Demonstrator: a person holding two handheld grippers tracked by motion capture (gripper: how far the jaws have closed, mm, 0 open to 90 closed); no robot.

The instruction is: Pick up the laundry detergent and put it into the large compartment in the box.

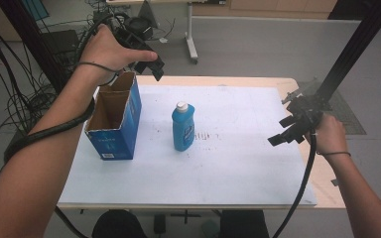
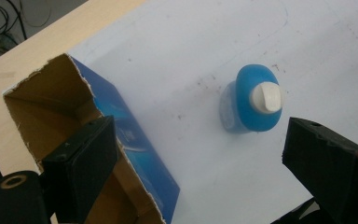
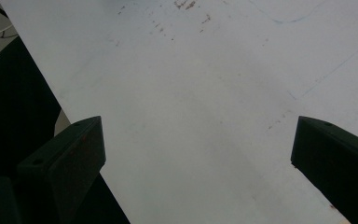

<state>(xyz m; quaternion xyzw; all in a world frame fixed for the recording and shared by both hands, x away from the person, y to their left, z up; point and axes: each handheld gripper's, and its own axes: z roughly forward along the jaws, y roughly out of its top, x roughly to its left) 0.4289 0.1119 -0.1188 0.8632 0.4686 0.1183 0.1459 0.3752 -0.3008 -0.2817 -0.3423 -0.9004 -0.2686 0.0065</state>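
At the left of the high view, the left gripper (image 1: 146,62) hangs raised above the far end of the open carton (image 1: 114,119), its jaws spread wide with nothing between them. That height likely keeps it clear of the carton's torn rim while it looks down on both things. The carton is cardboard: raw brown inside, glossy blue print outside, its top flaps ripped off to a ragged edge. It stands upright near the left edge of the white sheet (image 1: 238,163) covering the wooden table (image 1: 322,188).

Just beside it, apart and not touching, the blue bottle (image 1: 183,127) stands upright near the sheet's middle. It is smooth translucent plastic with rounded shoulders, a white cap and a label too blurred to read. In the left gripper view it sits ahead between the jaws, well below them.

At the right, the right gripper (image 1: 285,130) hovers low over the sheet's right side, well apart from the bottle, jaws likewise wide and empty, probably waiting. Faint brownish specks and pen lines mark the matte sheet.
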